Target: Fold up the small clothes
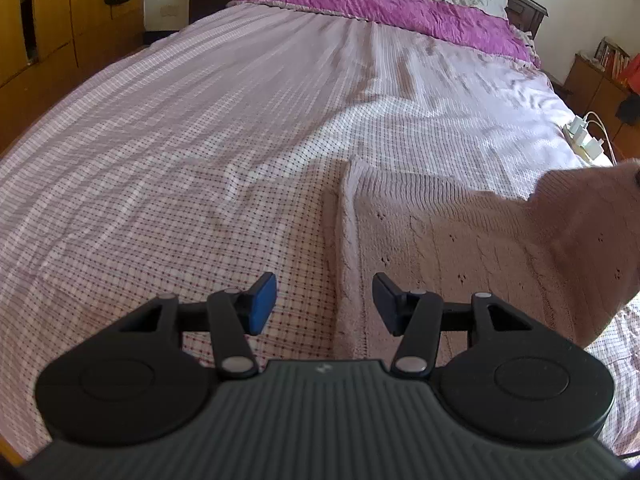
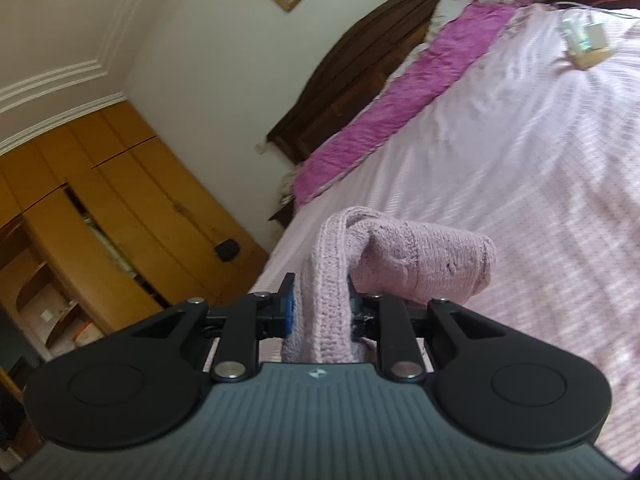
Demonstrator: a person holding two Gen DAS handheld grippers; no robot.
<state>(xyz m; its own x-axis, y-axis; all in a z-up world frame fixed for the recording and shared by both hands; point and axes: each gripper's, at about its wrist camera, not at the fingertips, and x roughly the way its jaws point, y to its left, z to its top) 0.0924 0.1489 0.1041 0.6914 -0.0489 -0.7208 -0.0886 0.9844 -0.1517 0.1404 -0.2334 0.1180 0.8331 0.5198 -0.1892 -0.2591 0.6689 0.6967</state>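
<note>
A pale pink knitted garment (image 1: 440,232) lies on the bed's checked sheet (image 1: 180,168), its straight left edge running toward me. My left gripper (image 1: 324,300) hovers open just above that edge, with nothing between its blue pads. The garment's right part (image 1: 592,240) is lifted off the bed toward the right edge of the left wrist view. In the right wrist view my right gripper (image 2: 322,304) is shut on a bunched fold of the garment (image 2: 420,264), held up above the bed, and the view is tilted.
A purple quilt (image 1: 380,4) and white pillows lie at the dark wooden headboard (image 2: 352,68). A power strip with chargers (image 1: 584,136) sits on the bed's right side. Wooden wardrobes (image 2: 120,220) stand to the left, and a bookshelf (image 1: 600,68) at the far right.
</note>
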